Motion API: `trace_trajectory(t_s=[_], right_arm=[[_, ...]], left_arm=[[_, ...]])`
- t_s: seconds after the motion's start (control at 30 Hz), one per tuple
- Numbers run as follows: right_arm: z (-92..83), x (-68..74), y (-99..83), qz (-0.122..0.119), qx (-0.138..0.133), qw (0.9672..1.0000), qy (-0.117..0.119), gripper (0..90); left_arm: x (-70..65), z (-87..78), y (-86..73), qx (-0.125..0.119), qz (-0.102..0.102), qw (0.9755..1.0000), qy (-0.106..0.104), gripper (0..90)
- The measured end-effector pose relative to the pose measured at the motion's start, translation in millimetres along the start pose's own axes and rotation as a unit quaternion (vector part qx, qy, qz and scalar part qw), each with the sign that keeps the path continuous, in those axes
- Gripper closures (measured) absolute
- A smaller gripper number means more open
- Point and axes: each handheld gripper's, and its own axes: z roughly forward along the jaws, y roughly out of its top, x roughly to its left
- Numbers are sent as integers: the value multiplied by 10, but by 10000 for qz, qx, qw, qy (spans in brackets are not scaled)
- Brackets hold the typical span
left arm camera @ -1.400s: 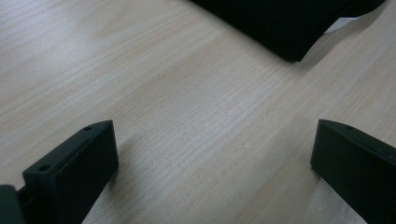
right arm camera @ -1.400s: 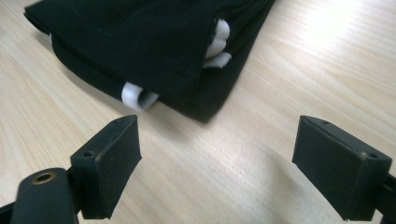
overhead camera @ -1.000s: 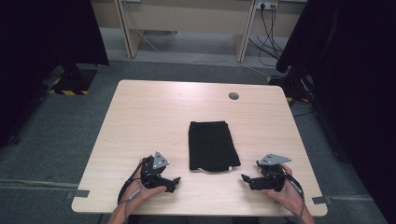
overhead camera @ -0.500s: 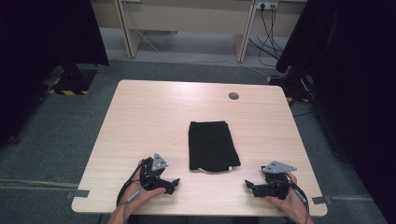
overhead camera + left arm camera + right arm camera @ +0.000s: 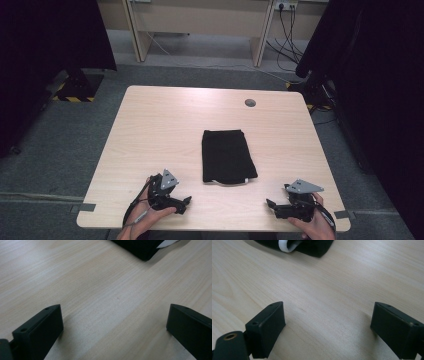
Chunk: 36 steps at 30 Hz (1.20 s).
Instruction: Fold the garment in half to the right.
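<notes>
Both grippers, left (image 5: 187, 202) and right (image 5: 270, 205), sit jaws wide, empty, either side of the folded black cloth (image 5: 227, 155).

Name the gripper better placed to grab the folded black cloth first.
Left, narrowly. The left gripper sits a little closer to the folded black cloth than the right gripper. Both are open and empty on the table.

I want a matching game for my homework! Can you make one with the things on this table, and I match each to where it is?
Things:
1. black cloth
2. left gripper
3. right gripper
4. grey hole cap

Places:
a. near right edge
b. far side of table
c. middle of table
d. near left edge

Pairs: 1-c, 2-d, 3-a, 4-b
</notes>
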Motion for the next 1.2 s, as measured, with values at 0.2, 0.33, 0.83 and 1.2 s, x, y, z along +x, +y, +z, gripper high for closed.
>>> trace_trajectory(t_s=[0.2, 0.33, 0.83, 1.2], right_arm=[[-33, 29, -33, 18, -1, 10000, -15, 125], [-55, 45, -52, 27, 8, 10000, -26, 125], [-75, 63, -75, 14, 0, 10000, -9, 125], [-77, 63, -77, 0, -6, 10000, -4, 125]], left_arm=[[-41, -28, -29, 0, 19, 10000, -19, 0], [-72, -50, -50, 1, 25, 10000, -31, 0], [-83, -57, -57, 2, 32, 10000, -34, 0], [-83, -57, -57, 3, 32, 10000, -35, 0]])
